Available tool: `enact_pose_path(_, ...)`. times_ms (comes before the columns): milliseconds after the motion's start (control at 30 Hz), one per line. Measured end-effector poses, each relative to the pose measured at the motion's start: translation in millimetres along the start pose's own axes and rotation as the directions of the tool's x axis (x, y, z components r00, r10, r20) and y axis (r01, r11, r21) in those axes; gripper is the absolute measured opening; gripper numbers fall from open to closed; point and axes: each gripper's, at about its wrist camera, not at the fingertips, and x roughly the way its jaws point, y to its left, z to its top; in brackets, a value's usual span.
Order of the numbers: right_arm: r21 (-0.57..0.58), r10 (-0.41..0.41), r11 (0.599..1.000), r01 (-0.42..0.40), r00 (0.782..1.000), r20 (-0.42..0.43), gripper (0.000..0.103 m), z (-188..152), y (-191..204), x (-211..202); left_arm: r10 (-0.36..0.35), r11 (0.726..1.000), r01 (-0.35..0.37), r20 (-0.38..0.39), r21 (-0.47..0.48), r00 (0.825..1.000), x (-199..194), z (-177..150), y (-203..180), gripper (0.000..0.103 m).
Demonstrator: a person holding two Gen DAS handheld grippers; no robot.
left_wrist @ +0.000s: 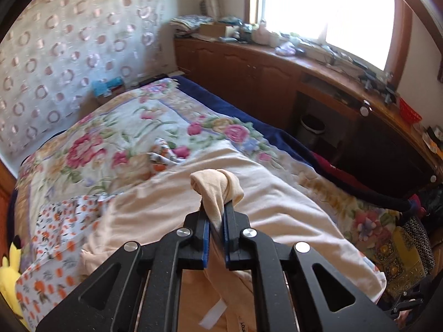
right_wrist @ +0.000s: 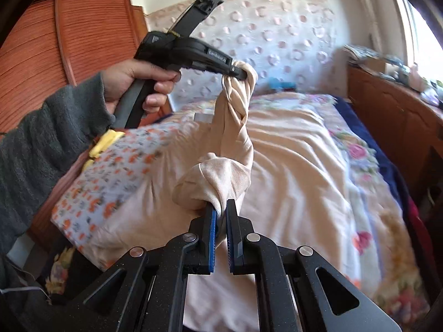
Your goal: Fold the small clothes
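The left gripper (left_wrist: pixel 215 210) is pinched onto a bunched fold of a cream garment (left_wrist: pixel 277 207), its blue pads (left_wrist: pixel 206 229) pressed against the cloth from both sides; the fabric bulges in a rounded knot just past the fingertips. The right gripper (right_wrist: pixel 220 214) is likewise clamped on a gathered wad of the same cream garment (right_wrist: pixel 290 166), with cloth squeezed between its blue pads (right_wrist: pixel 212 235). In the right wrist view the left gripper (right_wrist: pixel 239 73) is seen from the side, raised above the bed and gripped by a hand (right_wrist: pixel 135 83) in a grey sleeve (right_wrist: pixel 41 144); a twisted rope of cream cloth runs from its tips down to the wad held by the right gripper. The rest of the garment drapes downward from both grippers and spreads over the bed; a white label (left_wrist: pixel 213 314) hangs from the cloth below the left gripper.

The bed carries a floral bedspread (left_wrist: pixel 124 127); an orange-flowered cloth (right_wrist: pixel 110 166) lies at the near left side, partly under the cream garment. A yellow plush toy (left_wrist: pixel 9 271) sits at the bed's left edge. A dark blue blanket (left_wrist: pixel 221 102) borders the bedspread on the window side. A wooden cabinet (left_wrist: pixel 249 66) runs along under a bright window (left_wrist: pixel 332 8), its top crowded with small items too blurred to identify. A patterned curtain (left_wrist: pixel 69 44) covers the wall behind the bed.
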Motion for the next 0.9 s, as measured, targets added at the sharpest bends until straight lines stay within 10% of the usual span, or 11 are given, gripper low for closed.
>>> enact_pose_path(233,0.047,-0.029,0.998,0.032,0.998,-0.06,0.006,-19,-17,-15,-0.022,1.0,0.022,-0.013,0.018,1.0,15,-1,-31,0.011)
enact_pose_path(367,0.027,-0.059,0.998,0.061,0.996,-0.059,0.006,-5,-5,-13,-0.043,0.999,0.042,0.023,0.029,0.999,1,-9,-36,0.062)
enact_pose_path(467,0.005,-0.096,0.995,0.096,0.994,-0.056,0.012,-7,-3,-18,-0.011,1.0,0.009,0.053,0.03,0.999,-18,-22,-36,0.078)
enact_pose_path(900,-0.032,-0.144,0.989,0.142,0.988,-0.062,0.029,6,13,34,0.069,0.996,-0.07,-0.023,-0.054,0.997,-39,-136,-12,0.078)
